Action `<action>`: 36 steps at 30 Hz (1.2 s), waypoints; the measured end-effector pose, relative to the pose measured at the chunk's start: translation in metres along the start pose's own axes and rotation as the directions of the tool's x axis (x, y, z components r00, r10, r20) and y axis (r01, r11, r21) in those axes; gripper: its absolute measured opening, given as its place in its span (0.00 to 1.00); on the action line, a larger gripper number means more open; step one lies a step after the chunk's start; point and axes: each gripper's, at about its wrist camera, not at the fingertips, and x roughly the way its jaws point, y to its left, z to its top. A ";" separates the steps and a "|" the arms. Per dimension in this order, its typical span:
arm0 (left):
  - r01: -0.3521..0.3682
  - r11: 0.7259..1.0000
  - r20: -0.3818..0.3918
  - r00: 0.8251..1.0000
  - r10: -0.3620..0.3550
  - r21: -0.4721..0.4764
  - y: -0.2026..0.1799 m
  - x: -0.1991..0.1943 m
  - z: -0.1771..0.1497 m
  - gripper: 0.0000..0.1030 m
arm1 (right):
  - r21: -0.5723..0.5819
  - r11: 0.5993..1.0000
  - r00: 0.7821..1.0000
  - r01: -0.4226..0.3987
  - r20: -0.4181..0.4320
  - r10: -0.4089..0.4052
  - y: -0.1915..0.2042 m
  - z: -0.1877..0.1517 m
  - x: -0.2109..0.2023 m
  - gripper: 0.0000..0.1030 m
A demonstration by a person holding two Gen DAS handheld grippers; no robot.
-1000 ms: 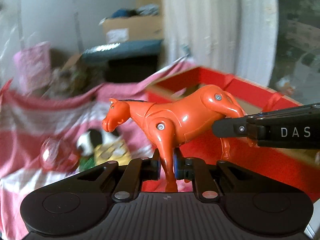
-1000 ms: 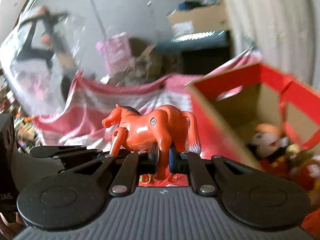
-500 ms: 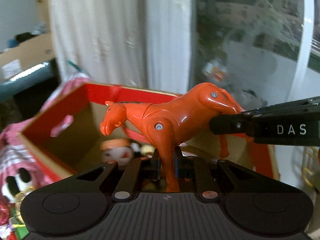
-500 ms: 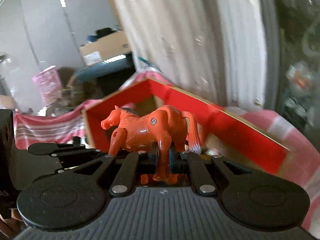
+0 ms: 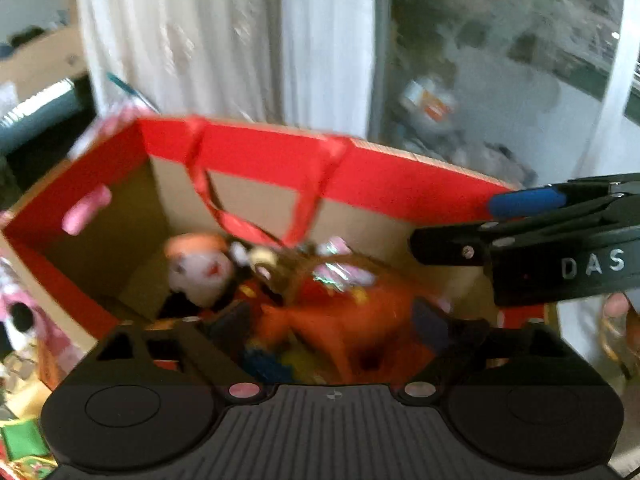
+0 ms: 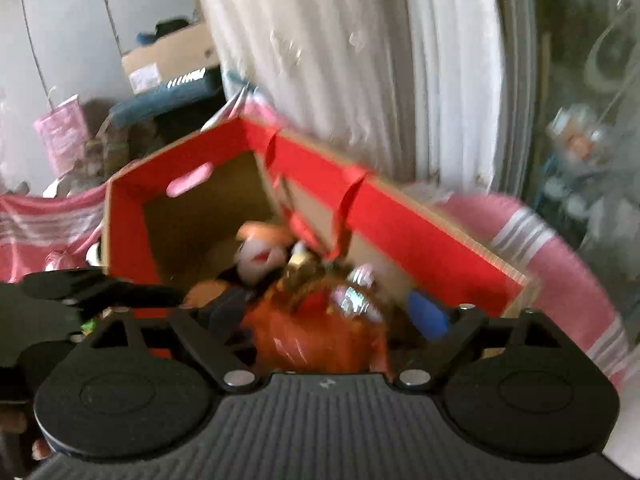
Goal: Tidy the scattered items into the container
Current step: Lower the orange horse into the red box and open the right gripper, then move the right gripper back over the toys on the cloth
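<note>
A red cardboard box (image 5: 256,156) with brown inner walls stands open below both grippers; it also shows in the right wrist view (image 6: 400,236). The orange toy horse (image 5: 352,324) is a blur inside the box, free between the spread fingers of my left gripper (image 5: 332,328). In the right wrist view the horse (image 6: 320,332) is a blur between the spread fingers of my right gripper (image 6: 328,316). Both grippers are open and hold nothing. My right gripper (image 5: 520,224) reaches in from the right in the left wrist view.
The box holds a plush doll with an orange cap (image 5: 200,268) and several small toys. A pink striped cloth (image 6: 560,264) lies under the box. White curtains (image 6: 360,60) hang behind. More toys (image 5: 20,440) lie on the cloth at the left.
Both grippers moved over the box and opened. The orange horse, held by both half a second ago, has dropped from the fingers into the box.
</note>
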 end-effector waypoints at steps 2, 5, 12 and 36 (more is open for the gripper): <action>-0.024 1.000 -0.003 1.000 0.024 -0.001 0.003 0.000 0.001 0.92 | 0.015 1.000 1.000 -0.014 0.000 0.014 -0.003 0.001 0.004 0.87; -0.046 0.999 -0.018 0.999 0.045 -0.028 0.012 0.005 0.001 0.92 | 0.041 0.998 0.999 -0.041 -0.025 0.042 -0.002 0.001 0.014 0.87; -0.052 0.996 -0.031 0.998 0.050 -0.069 0.025 0.008 -0.004 0.92 | 0.055 0.997 0.996 -0.053 -0.071 0.057 0.009 0.002 0.031 0.87; -0.102 0.990 0.071 0.992 0.109 -0.093 0.075 -0.065 -0.024 0.92 | 0.040 0.984 0.985 -0.172 0.037 0.170 0.084 0.020 0.014 0.87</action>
